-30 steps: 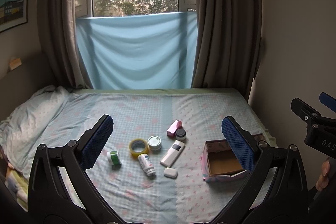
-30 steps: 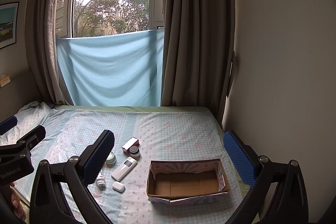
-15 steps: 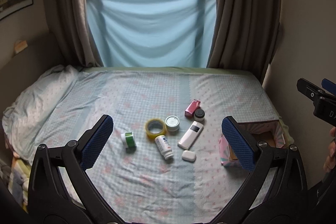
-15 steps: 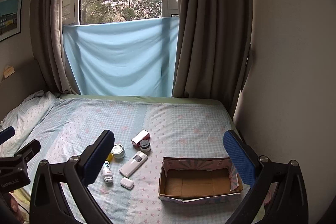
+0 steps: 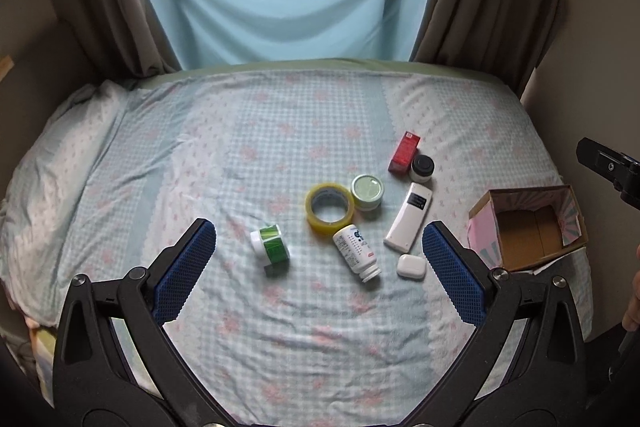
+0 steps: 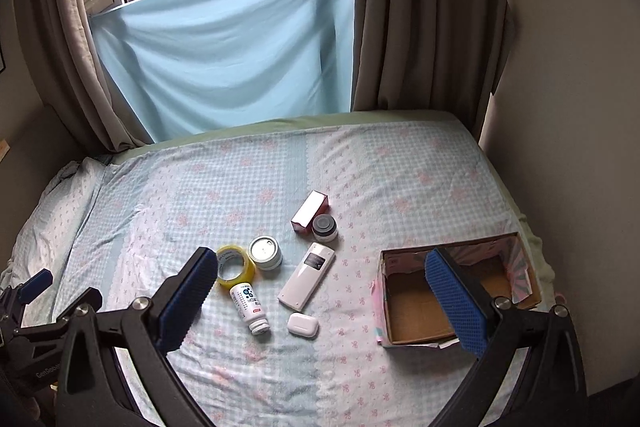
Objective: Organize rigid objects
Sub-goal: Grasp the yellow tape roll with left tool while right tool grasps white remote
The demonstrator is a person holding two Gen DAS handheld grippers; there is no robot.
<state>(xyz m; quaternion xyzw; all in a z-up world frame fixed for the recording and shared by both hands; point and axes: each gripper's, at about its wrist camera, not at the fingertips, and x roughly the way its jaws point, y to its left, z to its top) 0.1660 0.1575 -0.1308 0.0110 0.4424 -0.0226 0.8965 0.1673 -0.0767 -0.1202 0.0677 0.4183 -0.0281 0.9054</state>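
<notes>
Jaws of the left gripper (image 5: pixel 318 269) stand wide apart and hold nothing, and the right gripper (image 6: pixel 334 299) is spread just as wide and just as empty; both hang above the bed with its pale blue checked sheet (image 5: pixel 280 347).

Between the left jaws lie the green-labelled white bottle on its side (image 5: pixel 271 247), the white pill bottle with blue print (image 5: pixel 356 253) and the small white rounded earbud case (image 5: pixel 411 266). Just beyond them sit the yellow ring of packing tape (image 5: pixel 330 207), the round tin with a pale green lid (image 5: pixel 367 192) and the slim white remote with a dark window (image 5: pixel 409 222); farther off are the red carton (image 5: pixel 404 157) and the small dark-lidded white jar (image 5: pixel 422 168) touching it. Outside the right-hand jaw stands the open cardboard box with pink patterned sides (image 5: pixel 528 227), with nothing visible in it, so nothing looks sorted yet.

Risks, as I judge them:
- The soft sheet gives under pressure, so a downward push could sink a bottle or set it rolling.
- The tape, tin, pill bottle and remote crowd together, so a wide jaw may knock a neighbour.
- The light box could slide or tip if a jaw clips its torn flap.

Writing: the tape's core carries print too small to read; the pill bottle's label shows blue marks and small text I cannot make out. In the right wrist view, the left gripper's body bears lettering starting "Gen", too blurred to finish.
</notes>
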